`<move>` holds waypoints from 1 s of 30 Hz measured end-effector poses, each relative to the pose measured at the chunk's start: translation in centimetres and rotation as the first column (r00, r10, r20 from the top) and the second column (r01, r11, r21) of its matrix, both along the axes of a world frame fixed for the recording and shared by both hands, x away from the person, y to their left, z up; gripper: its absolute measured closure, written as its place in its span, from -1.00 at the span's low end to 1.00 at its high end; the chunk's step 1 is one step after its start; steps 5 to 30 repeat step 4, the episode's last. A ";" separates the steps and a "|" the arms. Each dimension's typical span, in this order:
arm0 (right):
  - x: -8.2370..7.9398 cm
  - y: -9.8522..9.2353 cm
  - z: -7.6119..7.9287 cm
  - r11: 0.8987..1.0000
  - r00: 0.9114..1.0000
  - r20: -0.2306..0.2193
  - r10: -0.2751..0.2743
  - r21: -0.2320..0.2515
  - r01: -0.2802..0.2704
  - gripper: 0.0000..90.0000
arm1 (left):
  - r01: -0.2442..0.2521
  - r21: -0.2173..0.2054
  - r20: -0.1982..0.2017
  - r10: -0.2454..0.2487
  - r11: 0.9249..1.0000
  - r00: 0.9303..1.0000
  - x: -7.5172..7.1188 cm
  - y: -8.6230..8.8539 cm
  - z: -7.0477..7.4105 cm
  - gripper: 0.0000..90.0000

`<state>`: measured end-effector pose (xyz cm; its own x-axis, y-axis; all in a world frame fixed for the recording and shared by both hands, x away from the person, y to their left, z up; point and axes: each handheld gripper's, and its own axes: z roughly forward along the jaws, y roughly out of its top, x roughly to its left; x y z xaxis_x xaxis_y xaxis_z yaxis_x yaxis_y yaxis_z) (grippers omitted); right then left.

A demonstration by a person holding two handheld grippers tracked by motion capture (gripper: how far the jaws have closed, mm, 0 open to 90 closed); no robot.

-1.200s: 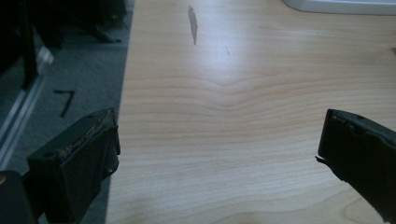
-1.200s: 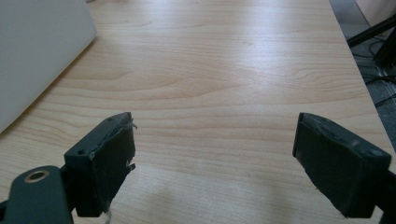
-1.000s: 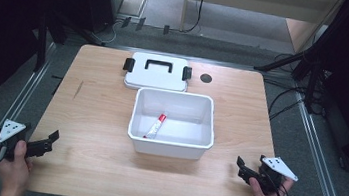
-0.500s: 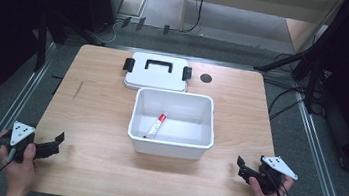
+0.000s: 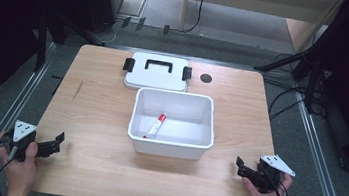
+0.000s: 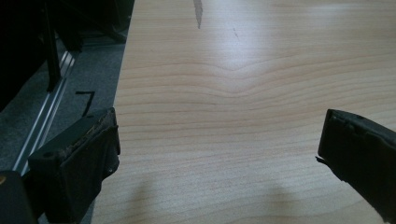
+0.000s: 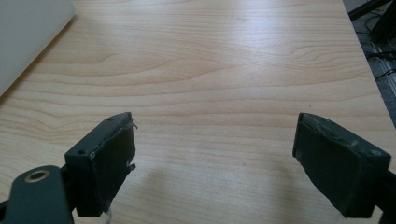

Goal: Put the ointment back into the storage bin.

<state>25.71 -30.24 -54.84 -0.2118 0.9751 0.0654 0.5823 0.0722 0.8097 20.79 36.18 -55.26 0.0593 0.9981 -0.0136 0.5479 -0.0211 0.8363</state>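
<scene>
High view: the white bin stands at the centre of the desk. A red-and-white tube lies inside it on the floor of the bin, toward the left wall, tilted with its red end nearer the front. The white lid with a black handle and two black clips lies flat on the desk just beyond the bin's far rim. A small dark round hole sits in the desk to the right of the lid. The left hand-held gripper rests at the near left edge of the desk, jaws pointing right toward the bin; the bin and tube are well apart from it, to its right and farther away. The right hand-held gripper rests at the near right corner, jaws pointing left; the bin lies near it, to its left and slightly farther away.

Left gripper view: the left hand-held gripper has its jaws spread wide with bare desk wood between them, nothing held.

Right gripper view: the right hand-held gripper also has its jaws spread wide and empty over bare wood. A white corner of the bin shows at the upper left, well apart from the jaws.
</scene>
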 end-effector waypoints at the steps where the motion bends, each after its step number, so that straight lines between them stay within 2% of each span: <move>1: 0.0 0.0 0.0 1.000 1.000 0.000 0.000 0.000 0.000 -0.71 | 0.000 0.000 0.000 0.000 1.000 1.000 0.0 0.0 0.0 -1.00; 4: 0.0 0.1 0.0 1.000 1.000 0.004 0.007 -0.011 -0.007 -0.70 | 0.008 0.000 -0.014 -0.008 1.000 1.000 0.1 0.0 0.0 -1.00; 30: 0.0 0.1 0.0 1.000 1.000 0.004 0.007 -0.011 -0.007 -0.70 | 0.008 0.000 -0.014 -0.008 1.000 1.000 0.1 0.0 0.0 -1.00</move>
